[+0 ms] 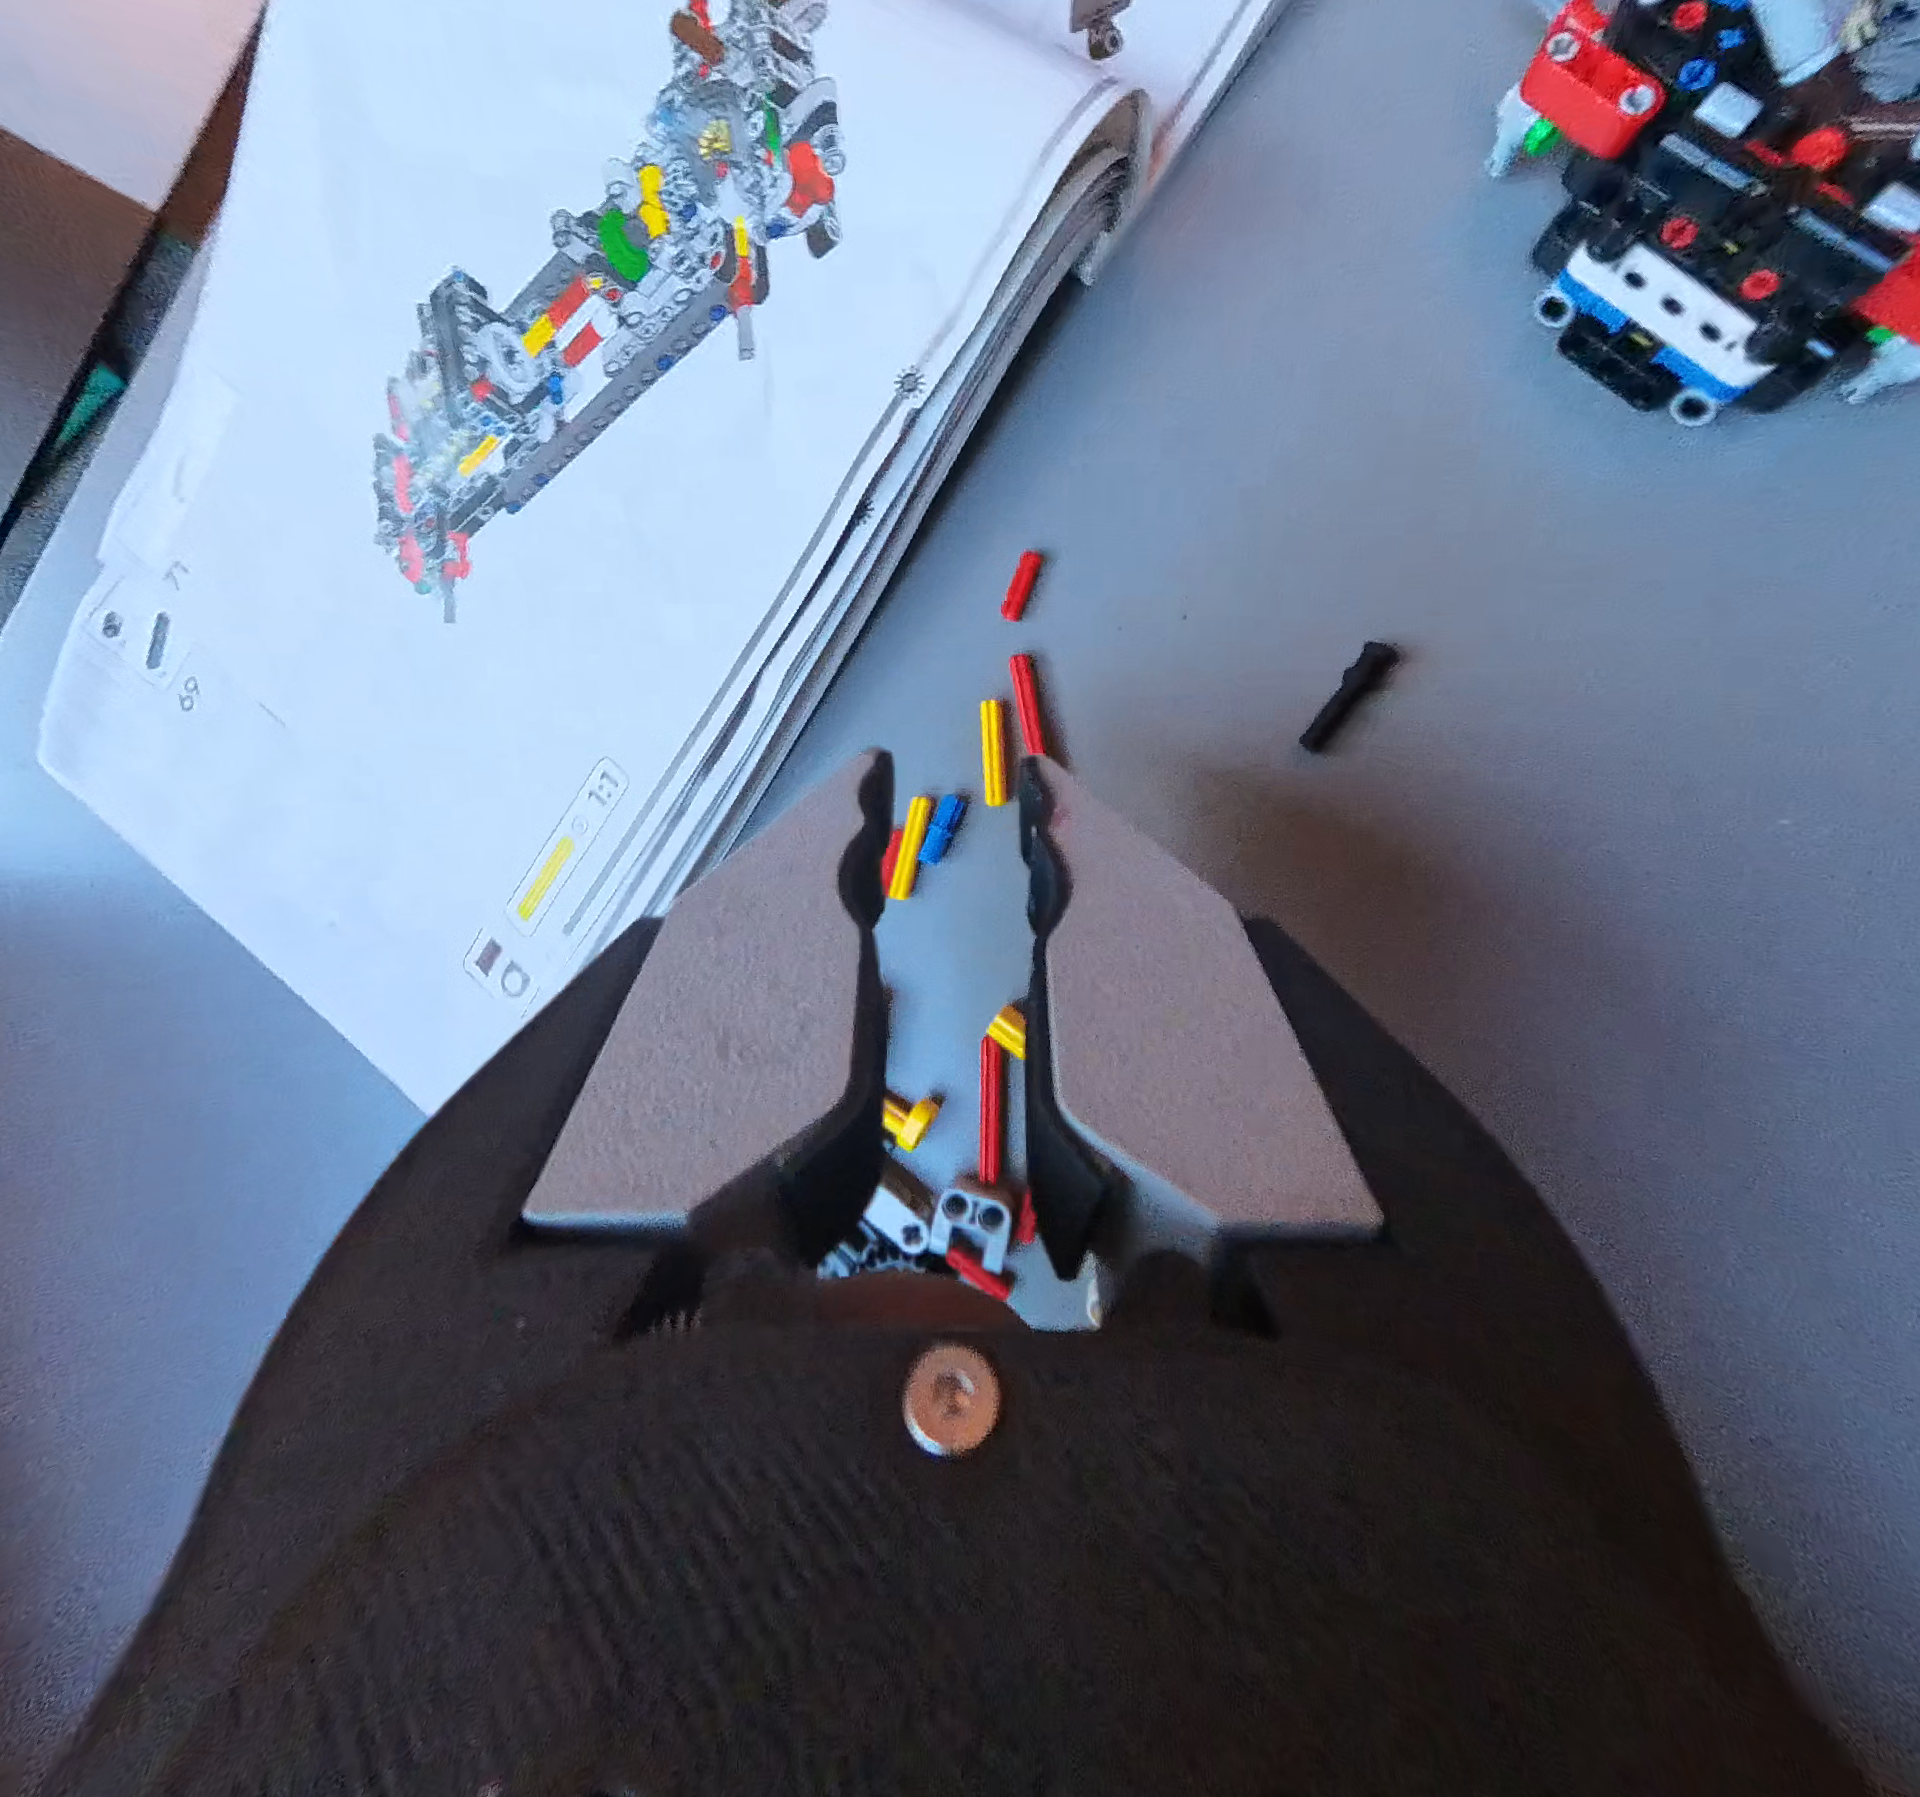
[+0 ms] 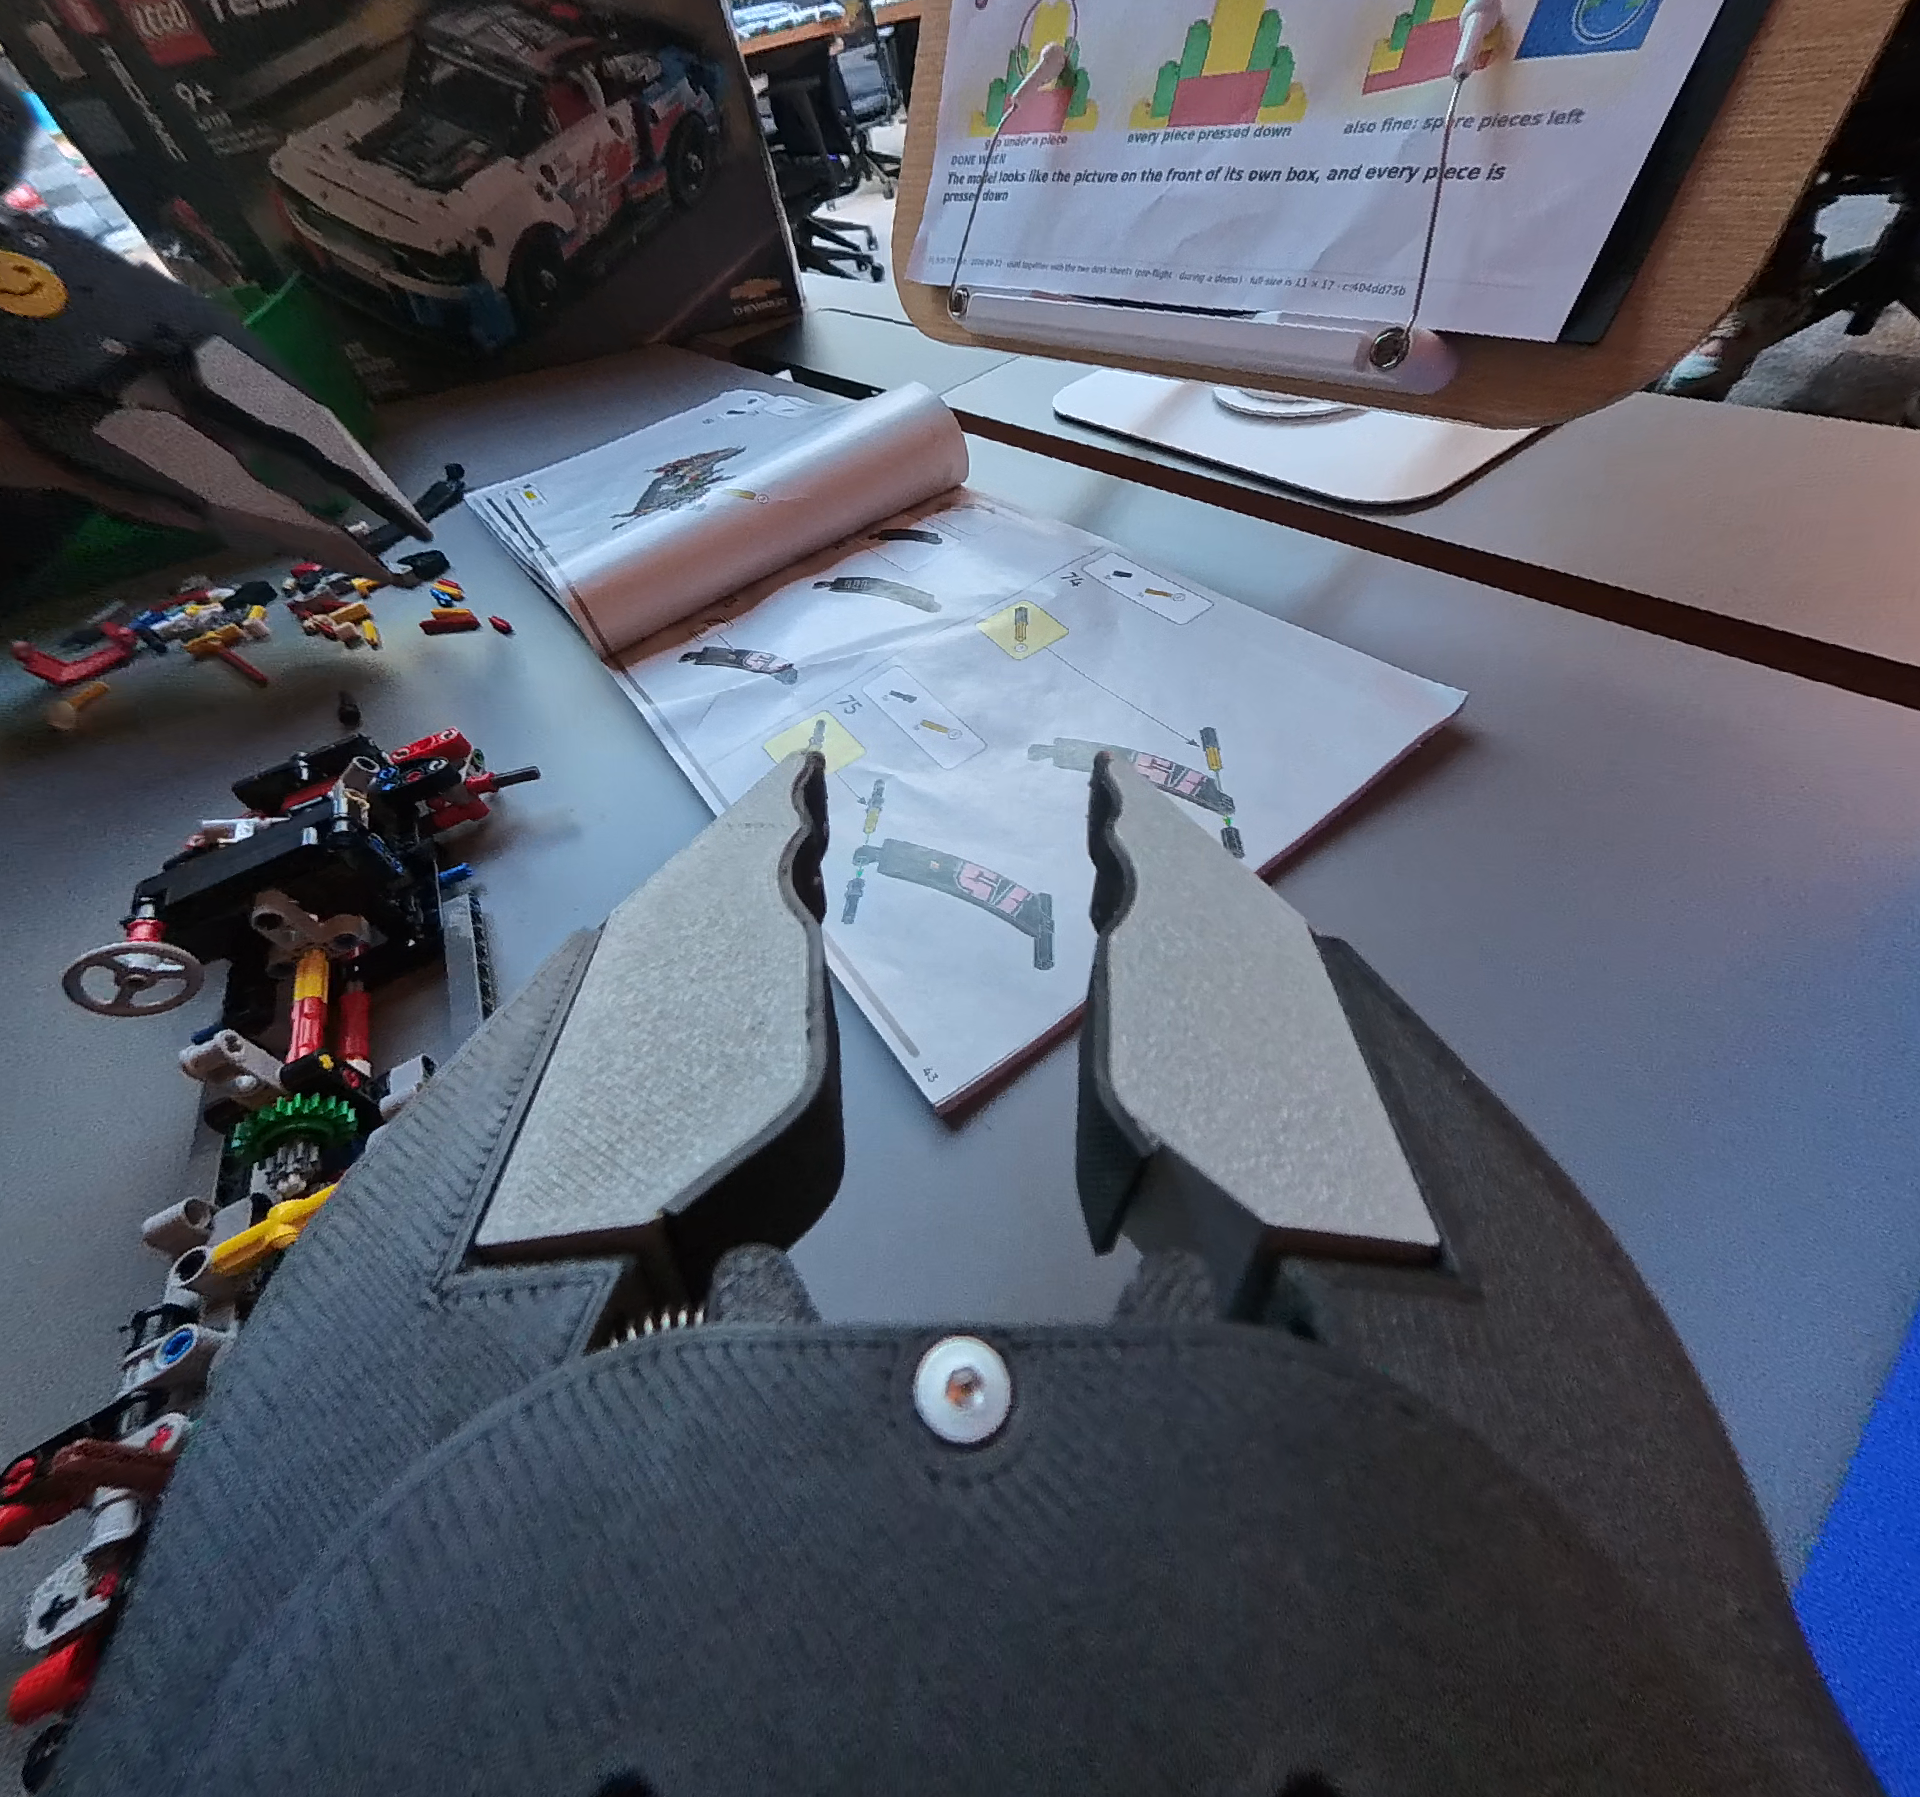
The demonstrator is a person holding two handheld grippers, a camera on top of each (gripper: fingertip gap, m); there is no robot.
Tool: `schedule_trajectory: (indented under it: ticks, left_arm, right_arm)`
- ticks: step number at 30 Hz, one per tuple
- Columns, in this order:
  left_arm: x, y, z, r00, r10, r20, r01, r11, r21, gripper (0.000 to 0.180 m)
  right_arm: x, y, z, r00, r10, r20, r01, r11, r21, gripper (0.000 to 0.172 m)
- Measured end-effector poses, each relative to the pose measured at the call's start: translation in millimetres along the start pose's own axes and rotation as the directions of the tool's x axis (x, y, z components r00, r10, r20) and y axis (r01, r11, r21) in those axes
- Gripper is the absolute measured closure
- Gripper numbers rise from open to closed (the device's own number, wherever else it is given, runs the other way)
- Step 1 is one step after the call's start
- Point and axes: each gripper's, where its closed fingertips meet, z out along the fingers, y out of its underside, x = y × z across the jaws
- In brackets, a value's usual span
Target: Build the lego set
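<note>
My left gripper (image 1: 956, 776) hangs low over loose small pieces on the grey table (image 1: 1351, 916). Its fingers stand apart and press on nothing. A yellow axle (image 1: 909, 846) and a blue pin (image 1: 943, 828) lie by its left finger, and a second yellow axle (image 1: 992, 752) lies by its right fingertip. Two red axles (image 1: 1027, 703) lie just beyond. The right wrist view shows this gripper (image 2: 410, 558) tipped down at the pile of pieces (image 2: 312, 604). My right gripper (image 2: 954, 776) is open and empty above the open instruction booklet (image 2: 1143, 708).
A black pin (image 1: 1349, 696) lies alone to the right. A partly built model (image 2: 312, 874) lies left of my right gripper and shows at the far right in the left wrist view (image 1: 1714, 220). A set box (image 2: 468, 137) and a sheet on a stand (image 2: 1299, 137) rise behind. My right fingertips sit around 35 cm from my left ones.
</note>
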Motion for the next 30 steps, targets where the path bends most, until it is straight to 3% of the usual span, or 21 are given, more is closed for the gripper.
schedule_trajectory:
  ticks: [9, 16, 21, 24, 27, 28, 30]
  left_arm:
    - [1, 12, 20, 0.998, 0.018, -0.068, -0.026, 0.992, -0.125, 0.165]
    - [12, 12, 25, 0.991, -0.023, -0.129, 0.009, 0.995, -0.104, 0.178]
    - [-4, 12, 22, 0.999, -0.044, -0.017, 0.042, 0.994, -0.103, 0.179]
    - [-3, -19, 2, 0.995, -0.092, 0.035, 0.090, 0.995, 0.039, 0.180]
    - [25, -80, -21, 0.992, -0.124, 0.006, 0.119, 0.961, 0.249, 0.180]
    - [40, -102, -25, 0.990, -0.138, -0.031, 0.141, 0.942, 0.306, 0.180]
    - [88, -147, -31, 0.963, -0.150, -0.224, 0.229, 0.891, 0.391, 0.180]
  right_arm:
    - [0, -6, -5, 0.997, 0.060, 0.051, -0.062, 0.997, 0.054, 0.125]
    - [-3, -5, -4, 0.997, 0.052, 0.064, -0.055, 0.997, 0.047, 0.127]
    - [-7, -6, -5, 0.998, 0.031, 0.060, -0.034, 0.998, 0.045, 0.130]
    - [-16, -14, -15, 0.995, 0.027, 0.092, -0.032, 0.998, 0.053, 0.131]
    - [-36, -25, -30, 0.985, 0.012, 0.171, -0.025, 0.997, 0.074, 0.137]
    - [-43, -29, -35, 0.980, 0.009, 0.201, -0.026, 0.996, 0.082, 0.144]
    - [-62, -33, -44, 0.957, 0.013, 0.291, -0.038, 0.996, 0.080, 0.152]
